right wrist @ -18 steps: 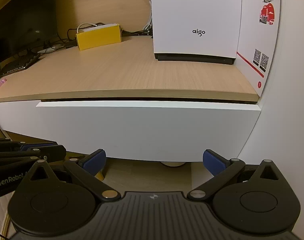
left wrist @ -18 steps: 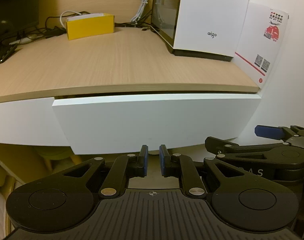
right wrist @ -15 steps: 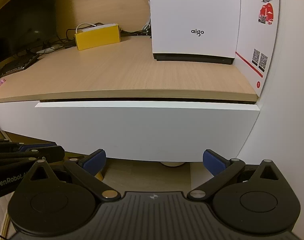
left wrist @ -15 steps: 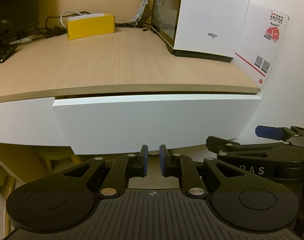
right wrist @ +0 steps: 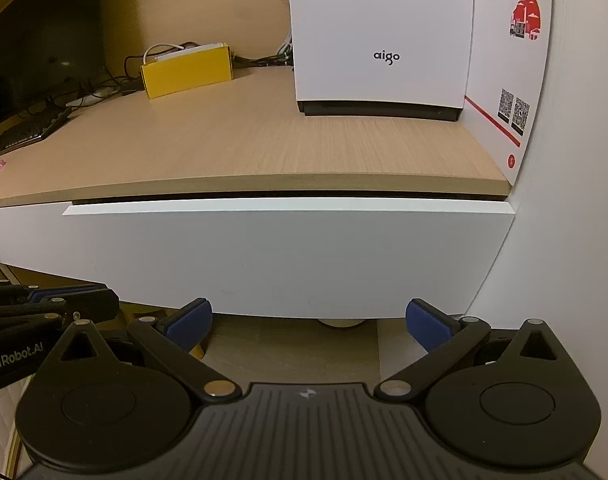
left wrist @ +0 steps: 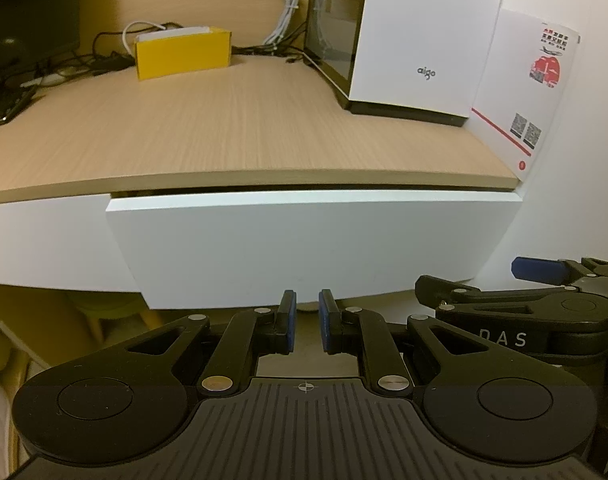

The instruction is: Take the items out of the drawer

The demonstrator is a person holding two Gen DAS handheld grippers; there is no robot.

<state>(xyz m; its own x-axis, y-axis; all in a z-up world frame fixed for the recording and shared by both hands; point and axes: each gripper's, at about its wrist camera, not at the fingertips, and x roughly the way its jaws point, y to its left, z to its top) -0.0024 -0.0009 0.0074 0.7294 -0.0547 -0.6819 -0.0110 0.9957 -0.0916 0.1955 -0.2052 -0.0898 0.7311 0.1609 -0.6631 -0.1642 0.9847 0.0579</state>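
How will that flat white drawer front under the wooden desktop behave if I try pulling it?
The flat white drawer front looks rigid, so it probably won't flex. Its face seems smooth with no handle visible, so pads may slip. It already sits slightly proud of the wooden desktop, so hooking its top edge likely slides it out.

Right gripper (right wrist: pixel 308 322): blue-padded fingers (right wrist: pixel 190 320) spread wide, nothing held between them, positioned just below the white drawer (right wrist: pixel 280 256) front. Drawer pulled slightly out beneath the wooden bench (right wrist: pixel 232 148). On the bench are set a white box (right wrist: pixel 384 36) marked "aigo" and a yellow box (right wrist: pixel 186 70).
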